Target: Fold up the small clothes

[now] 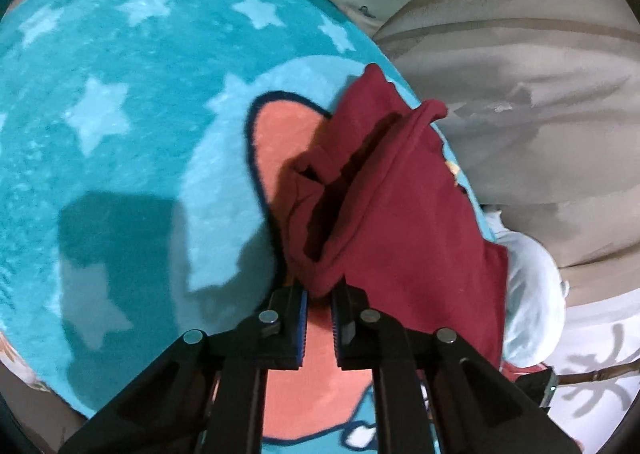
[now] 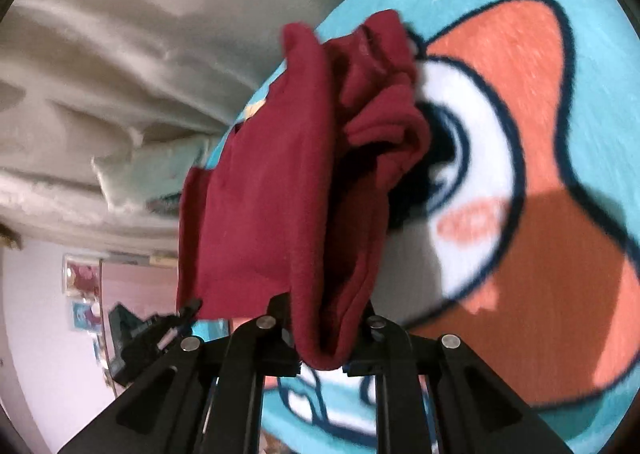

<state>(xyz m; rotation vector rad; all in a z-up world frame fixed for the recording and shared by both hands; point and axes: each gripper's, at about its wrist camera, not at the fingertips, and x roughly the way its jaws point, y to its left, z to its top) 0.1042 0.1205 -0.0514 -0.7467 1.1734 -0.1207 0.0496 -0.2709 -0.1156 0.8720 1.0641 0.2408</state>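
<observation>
Both pairs of jaws are busy with the same maroon garment [image 1: 384,189]. On the left gripper [image 1: 319,296] the jaws stand nearly together, with only a narrow slot between the blue pads [image 1: 303,324], and a bunched edge of the cloth is pinched at their very tips; from there the garment rises ahead of the jaws and off to their right, its rolled hem open like a dark pocket just beyond the tips. On the right gripper [image 2: 322,334] the jaws are clamped on a thick fold of the garment [image 2: 288,189], which bulges down between them and fills the gap entirely, while the rest hangs ahead in crumpled folds, blurred at the far end. Under both sets of jaws lies a teal blanket [image 1: 132,101] with pale stars and a cartoon face in orange, white and dark outline; seen from the right wrist, its big eye [image 2: 452,157] sits just right of the cloth. Beyond the garment, away from the left jaws and to their right, is beige bedding [image 1: 532,101], with a pale blue cloth [image 1: 532,294] tucked beside the maroon edge. Low to the left of the right jaws, the other gripper's black tip [image 2: 176,322] shows touching the garment's corner.
</observation>
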